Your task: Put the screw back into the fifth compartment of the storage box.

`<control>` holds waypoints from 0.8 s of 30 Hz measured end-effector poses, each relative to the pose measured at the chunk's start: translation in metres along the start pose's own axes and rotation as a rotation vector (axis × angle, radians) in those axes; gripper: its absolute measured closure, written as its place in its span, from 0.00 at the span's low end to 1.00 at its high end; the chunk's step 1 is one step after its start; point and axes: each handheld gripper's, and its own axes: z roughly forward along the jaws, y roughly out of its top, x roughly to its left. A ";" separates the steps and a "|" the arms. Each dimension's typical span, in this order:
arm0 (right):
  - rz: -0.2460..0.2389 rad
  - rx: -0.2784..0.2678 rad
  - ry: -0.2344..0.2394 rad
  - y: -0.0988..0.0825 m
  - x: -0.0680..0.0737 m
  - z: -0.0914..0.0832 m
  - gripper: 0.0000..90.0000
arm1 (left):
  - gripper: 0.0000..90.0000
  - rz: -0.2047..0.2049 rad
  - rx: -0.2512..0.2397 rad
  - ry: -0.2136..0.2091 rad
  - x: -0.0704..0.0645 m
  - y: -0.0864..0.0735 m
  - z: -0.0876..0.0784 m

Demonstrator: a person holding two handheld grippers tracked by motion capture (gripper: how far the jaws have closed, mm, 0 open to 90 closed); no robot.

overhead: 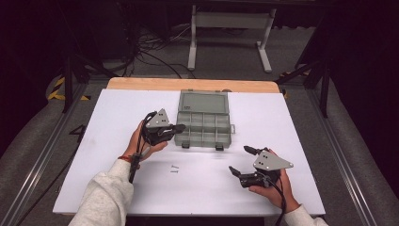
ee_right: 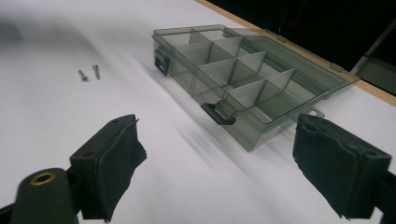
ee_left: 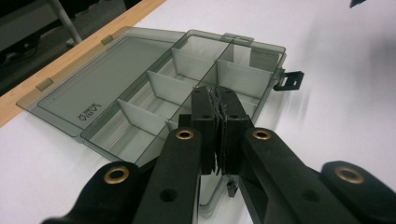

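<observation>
box: we see smoky translucent plastic organiser box (ee_left: 154, 88), smooth, glossy | latches: matt black plastic latches (ee_right: 217, 113) | screws: two bright metal screws (ee_right: 88, 73) | table: matt white table (overhead: 117, 122), bare wood edge at 12 o'clock | left tool (ee_left: 218, 105): matt black plastic, rough frayed pads, brass rivets | right tool (ee_right: 217, 168): the same

Left black two-jaw gripper (overhead: 180, 127) held in the left hand (overhead: 141, 141), grey three-cornered plate on top, jaws pressed together pad to pad with nothing visible between. Left forearm in a pale knitted sleeve (overhead: 106, 195), entering from the bottom edge. Right black two-jaw gripper (overhead: 241, 160) cradled in the right hand (overhead: 273, 186), jaws spread wide apart, pads facing each other across an empty gap.
</observation>
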 end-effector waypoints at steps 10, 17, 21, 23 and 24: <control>0.003 0.006 -0.010 0.000 -0.001 0.001 0.17 | 0.98 -0.014 0.032 0.008 0.006 -0.003 0.014; 0.003 -0.002 -0.006 0.001 0.000 -0.001 0.17 | 0.98 -0.013 0.069 0.021 0.007 -0.002 0.022; 0.006 -0.004 -0.010 0.001 -0.001 -0.002 0.17 | 0.98 -0.028 0.085 0.020 0.008 -0.005 0.028; 0.010 -0.006 -0.010 0.000 -0.002 -0.002 0.17 | 0.98 -0.019 0.115 0.029 0.008 -0.006 0.032; 0.008 -0.003 -0.008 0.000 -0.002 -0.001 0.17 | 0.98 -0.017 0.128 0.034 0.008 -0.007 0.033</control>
